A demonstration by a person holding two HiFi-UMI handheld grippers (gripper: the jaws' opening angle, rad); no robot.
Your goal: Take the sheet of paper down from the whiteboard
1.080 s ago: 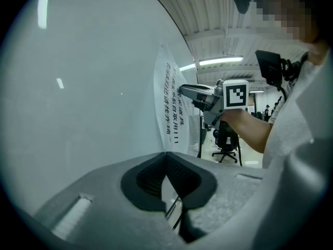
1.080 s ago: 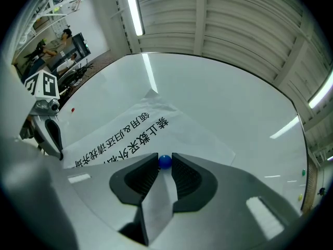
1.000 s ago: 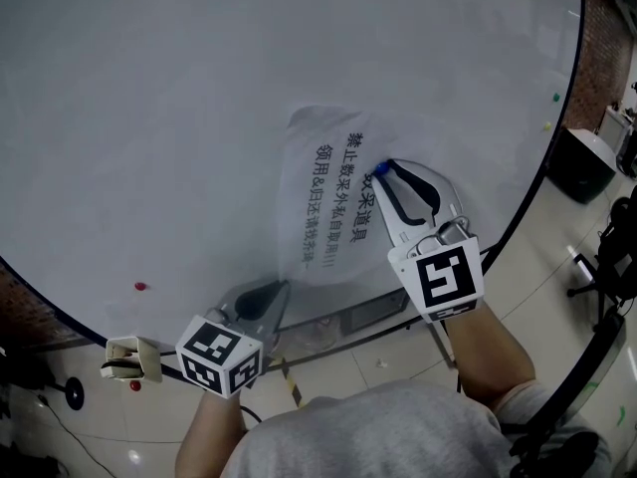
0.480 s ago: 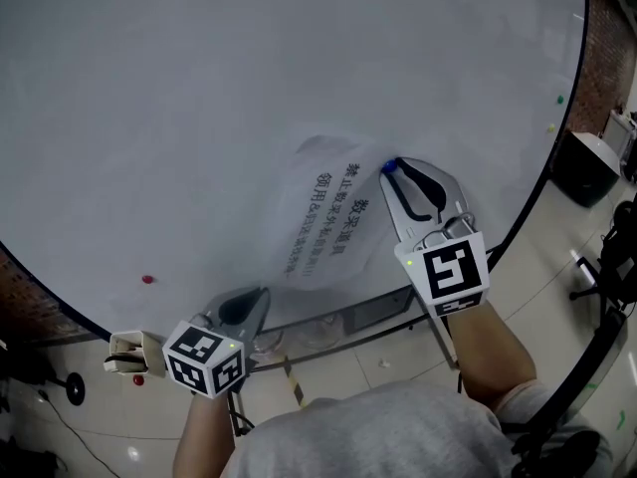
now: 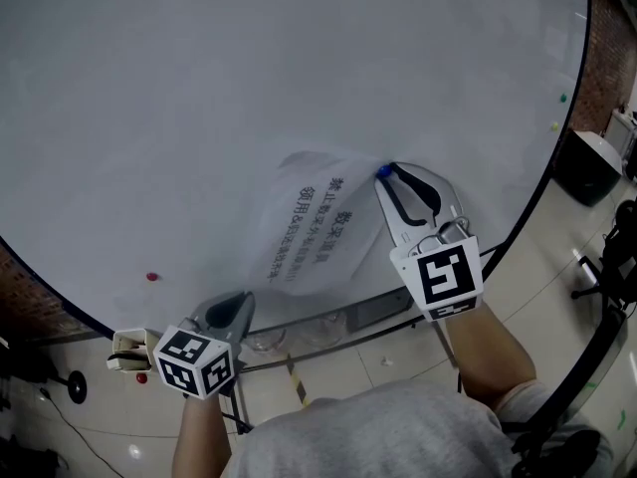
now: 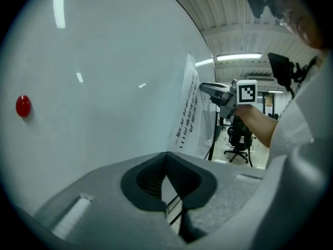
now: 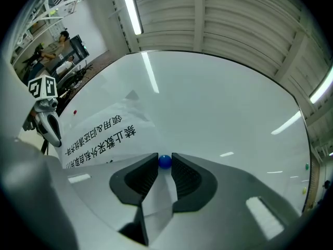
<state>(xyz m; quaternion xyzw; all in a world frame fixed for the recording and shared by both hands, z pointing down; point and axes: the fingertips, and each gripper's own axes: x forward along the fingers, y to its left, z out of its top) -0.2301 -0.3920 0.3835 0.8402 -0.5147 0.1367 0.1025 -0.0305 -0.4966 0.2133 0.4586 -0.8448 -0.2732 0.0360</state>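
A white sheet of paper (image 5: 309,229) with black print hangs askew on the whiteboard (image 5: 249,88), bulging off its surface. Its upper right corner sits under a small blue magnet (image 5: 381,172). My right gripper (image 5: 384,175) is level against the board, shut on that blue magnet (image 7: 165,161), which sits pinched between the two tips. My left gripper (image 5: 229,310) is shut with nothing in it, low by the board's bottom edge and left of the paper. In the left gripper view the jaws (image 6: 166,155) meet, with the paper (image 6: 188,113) and the right gripper (image 6: 216,90) beyond.
A red magnet (image 5: 151,277) sticks to the board at the lower left. Green (image 5: 563,97) and yellow (image 5: 554,125) magnets sit near the right rim. A small holder (image 5: 129,347) hangs at the board's lower left edge. A black box (image 5: 587,162) and chairs stand on the floor.
The left gripper has drawn leftward and lower, away from the paper. The paper's lower end has swung left and bulges more. The right gripper stays at the blue magnet.
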